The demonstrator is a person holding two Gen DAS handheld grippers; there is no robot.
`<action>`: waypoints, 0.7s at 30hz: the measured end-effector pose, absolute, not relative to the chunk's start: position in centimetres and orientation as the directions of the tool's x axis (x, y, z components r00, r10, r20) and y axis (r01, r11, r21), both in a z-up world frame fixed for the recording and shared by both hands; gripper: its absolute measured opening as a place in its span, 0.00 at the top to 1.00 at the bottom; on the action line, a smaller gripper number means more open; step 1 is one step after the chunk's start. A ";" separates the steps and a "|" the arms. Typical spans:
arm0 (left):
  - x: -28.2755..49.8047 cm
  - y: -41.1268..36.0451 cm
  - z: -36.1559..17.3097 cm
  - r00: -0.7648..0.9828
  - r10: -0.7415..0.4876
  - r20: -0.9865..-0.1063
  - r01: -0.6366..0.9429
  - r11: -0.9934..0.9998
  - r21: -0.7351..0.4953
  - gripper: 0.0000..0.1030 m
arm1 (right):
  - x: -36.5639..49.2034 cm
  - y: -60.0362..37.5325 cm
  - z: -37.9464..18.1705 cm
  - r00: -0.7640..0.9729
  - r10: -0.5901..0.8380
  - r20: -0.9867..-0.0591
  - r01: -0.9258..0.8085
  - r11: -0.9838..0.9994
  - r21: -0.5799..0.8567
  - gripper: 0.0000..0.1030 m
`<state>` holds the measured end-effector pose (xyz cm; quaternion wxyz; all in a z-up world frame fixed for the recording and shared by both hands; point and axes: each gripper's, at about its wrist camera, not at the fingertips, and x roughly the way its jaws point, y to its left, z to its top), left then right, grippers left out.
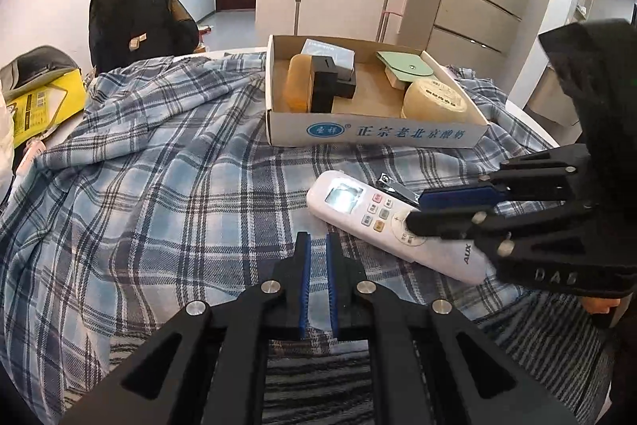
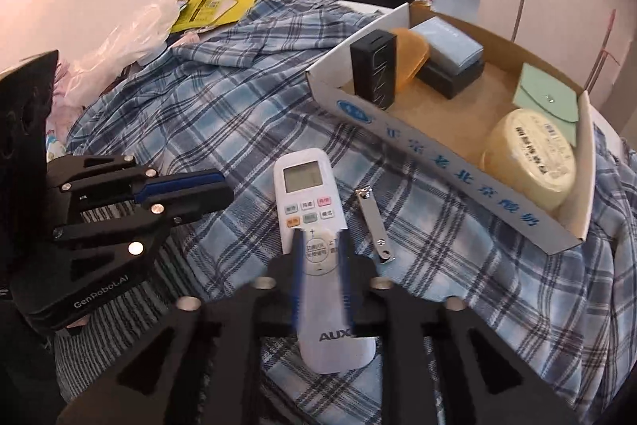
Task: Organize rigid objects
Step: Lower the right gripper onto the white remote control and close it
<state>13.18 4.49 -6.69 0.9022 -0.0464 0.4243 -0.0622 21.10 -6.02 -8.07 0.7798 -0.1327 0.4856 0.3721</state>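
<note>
Left claw (image 1: 317, 245) shut, empty, right claw (image 2: 320, 249) tilted down — jaws seemingly parted

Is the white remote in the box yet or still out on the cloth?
Out. The white remote lies face up on the plaid cloth, in front of the cardboard box, with the right gripper straddling its lower half.

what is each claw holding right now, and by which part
Right claw straddles the white rectangular plastic remote control at its round dial; whether its pads press cannot be told. Left claw is shut, empty.
</note>
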 end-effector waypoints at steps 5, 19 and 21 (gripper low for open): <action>13.2 4.6 -6.7 0.632 -0.158 -0.758 0.067 0.986 -0.150 0.92 | 20.8 -6.0 -7.9 0.276 0.458 -0.845 -0.727 0.674 0.128 0.46; 12.9 4.4 -6.5 0.642 -0.149 -0.752 0.071 0.988 -0.136 0.92 | 20.9 -4.0 -9.7 0.269 0.413 -0.870 -0.764 0.642 0.069 0.60; 13.0 4.4 -6.6 0.641 -0.151 -0.753 0.072 0.988 -0.137 0.92 | 20.9 -3.9 -9.7 0.269 0.411 -0.871 -0.765 0.640 0.066 0.60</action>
